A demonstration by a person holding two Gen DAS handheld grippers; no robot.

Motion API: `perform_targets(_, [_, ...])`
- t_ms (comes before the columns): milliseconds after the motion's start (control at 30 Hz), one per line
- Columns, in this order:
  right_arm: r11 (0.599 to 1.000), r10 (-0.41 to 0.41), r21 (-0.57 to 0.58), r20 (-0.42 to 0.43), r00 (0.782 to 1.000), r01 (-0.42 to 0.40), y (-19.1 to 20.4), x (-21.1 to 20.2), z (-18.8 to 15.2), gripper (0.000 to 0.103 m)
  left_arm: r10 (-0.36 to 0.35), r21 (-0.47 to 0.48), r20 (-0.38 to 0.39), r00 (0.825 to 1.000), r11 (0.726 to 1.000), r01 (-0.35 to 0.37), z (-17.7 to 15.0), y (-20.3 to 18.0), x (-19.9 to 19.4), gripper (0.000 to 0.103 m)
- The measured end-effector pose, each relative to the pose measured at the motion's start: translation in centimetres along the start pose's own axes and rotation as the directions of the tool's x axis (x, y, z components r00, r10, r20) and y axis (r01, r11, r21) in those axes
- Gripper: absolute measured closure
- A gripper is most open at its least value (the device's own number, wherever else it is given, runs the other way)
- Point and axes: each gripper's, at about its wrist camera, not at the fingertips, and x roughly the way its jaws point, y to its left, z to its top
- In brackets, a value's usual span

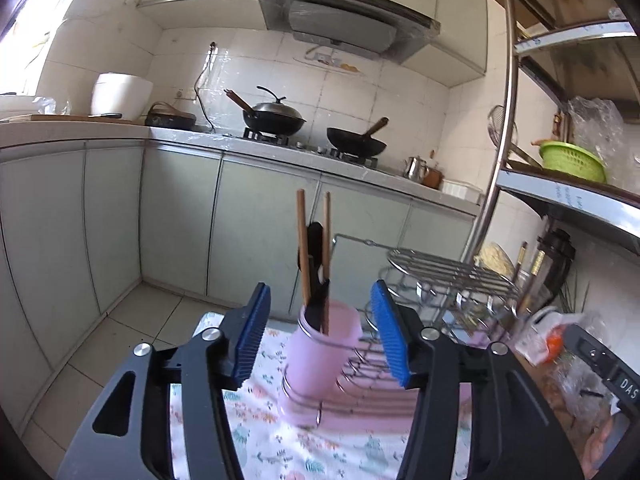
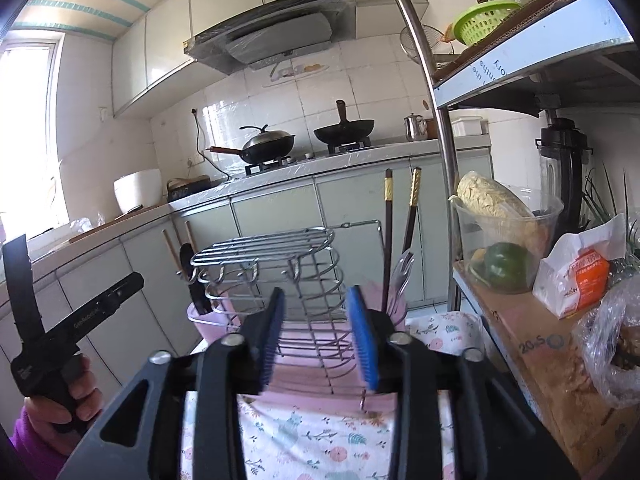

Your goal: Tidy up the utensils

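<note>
Blue-padded fingers of the left gripper [image 1: 320,336] stand spread wide and released, holding nothing; just ahead between them sits a pink utensil cup [image 1: 324,356] in the wire dish rack [image 1: 448,276], holding 2 wooden chopsticks [image 1: 304,248] and a black spatula [image 1: 316,264], all upright; the rack rests on a pink tray [image 1: 360,404] over a floral cloth [image 1: 256,432]. The right gripper [image 2: 316,340] is likewise released and empty, with the rack directly ahead; beyond its right finger a second pink cup [image 2: 396,312] holds 2 dark gold-topped chopsticks [image 2: 387,240] and metal forks [image 2: 400,276]; further right a clear tub [image 2: 508,240] holds vegetables.
</note>
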Motion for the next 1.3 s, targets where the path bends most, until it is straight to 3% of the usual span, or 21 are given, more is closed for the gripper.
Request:
perform_targets(200, [0.999,-0.008,-0.043,-0.012,1.000,0.008,1.4,-0.6,-1.2,0.059,-0.027,0.016,-0.060,0.998,0.999,0.028,-0.9,-0.8,-1.1,0.045])
perform_targets(567, [0.998,-0.017,-0.058,-0.134,0.991,0.009,2.6,0.8,-4.0,0.058,-0.037,0.055,-0.191,0.981,0.997,0.048,-3.5,-3.0,-0.9,0.045])
perform_targets(1300, [0.993,-0.071,-0.102,-0.144,0.987,0.057,4.0,-0.5,-5.1,0.058,-0.002,0.130,-0.237,0.971,0.991,0.034,-6.0,-5.2,-2.1,0.045])
